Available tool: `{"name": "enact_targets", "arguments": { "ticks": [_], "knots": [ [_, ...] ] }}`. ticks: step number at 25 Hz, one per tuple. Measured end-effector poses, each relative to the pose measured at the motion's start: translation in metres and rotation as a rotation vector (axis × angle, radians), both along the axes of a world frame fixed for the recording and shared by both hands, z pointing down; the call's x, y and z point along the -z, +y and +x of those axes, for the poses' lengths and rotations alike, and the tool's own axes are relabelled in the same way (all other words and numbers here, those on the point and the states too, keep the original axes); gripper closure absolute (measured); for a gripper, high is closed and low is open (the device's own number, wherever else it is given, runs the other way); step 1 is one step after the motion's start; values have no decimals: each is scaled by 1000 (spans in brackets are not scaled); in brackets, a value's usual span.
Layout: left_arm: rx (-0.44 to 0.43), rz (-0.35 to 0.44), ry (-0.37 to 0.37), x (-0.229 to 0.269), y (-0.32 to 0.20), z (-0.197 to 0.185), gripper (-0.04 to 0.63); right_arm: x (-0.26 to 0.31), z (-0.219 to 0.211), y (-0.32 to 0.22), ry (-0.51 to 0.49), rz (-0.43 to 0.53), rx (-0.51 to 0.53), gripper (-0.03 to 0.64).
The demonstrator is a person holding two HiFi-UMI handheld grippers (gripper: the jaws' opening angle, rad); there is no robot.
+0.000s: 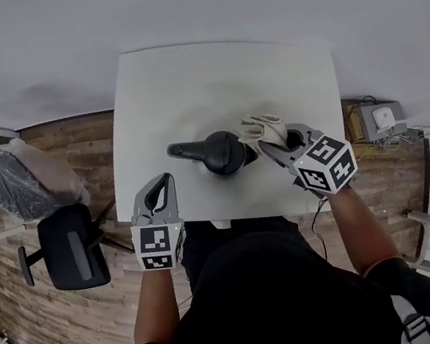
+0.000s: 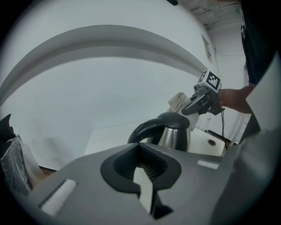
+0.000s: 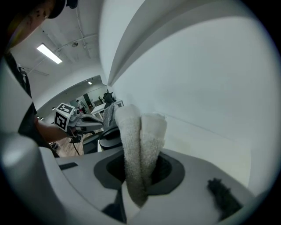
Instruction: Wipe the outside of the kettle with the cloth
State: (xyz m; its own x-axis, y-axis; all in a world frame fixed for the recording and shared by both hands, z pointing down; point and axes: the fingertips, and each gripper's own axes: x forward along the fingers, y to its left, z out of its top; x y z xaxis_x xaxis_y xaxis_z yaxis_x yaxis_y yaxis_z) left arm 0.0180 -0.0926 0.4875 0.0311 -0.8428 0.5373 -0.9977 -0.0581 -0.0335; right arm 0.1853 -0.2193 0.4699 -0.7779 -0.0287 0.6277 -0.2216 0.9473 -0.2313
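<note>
Kettle: the kettle [image 1: 224, 151] stands upright near the middle of the white table [image 1: 185, 83], a little toward the near edge. It has a dark lid and a shiny metal body, and its black handle points to the left.

Cloth: a pale folded cloth [image 3: 140, 140] is just beside the right side of the kettle. The views do not show whether it touches the kettle.

Right gripper: the right gripper [image 3: 138, 176] has its jaws clenched on the cloth, which stands up out of them in two folds.

Left gripper: the left gripper [image 2: 140, 165] is over the near left edge of the table, apart from the kettle. Its jaws are pressed together with nothing between them.

Floor: a black office chair [image 1: 69, 247] stands on the wooden floor, left of the table.
</note>
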Motion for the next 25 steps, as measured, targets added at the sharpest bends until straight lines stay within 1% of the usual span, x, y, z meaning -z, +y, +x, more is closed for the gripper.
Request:
{"name": "enact_targets", "arguments": {
  "ticks": [4,10,13,18,21,25],
  "knots": [
    [7,-10,26,-10,1,-11,588,-11,-6,-2,22,-38,-22,525],
    [-40,-41,53,-22,-6,-17,588,-22,-18,-11,54,-61,-49,525],
    [-58,-61,65,-28,-7,-24,588,-30,-21,-16,93,-62,-49,526],
    [-132,-103,78,-44,-12,-28,588,-44,-31,-26,161,-68,6,525],
    [-144,-97,97,-50,-19,-36,588,-56,-35,-34,196,-117,37,525],
    [-144,-94,115,-59,-27,-49,588,-81,-44,-38,259,-168,105,525]
  ]
}}
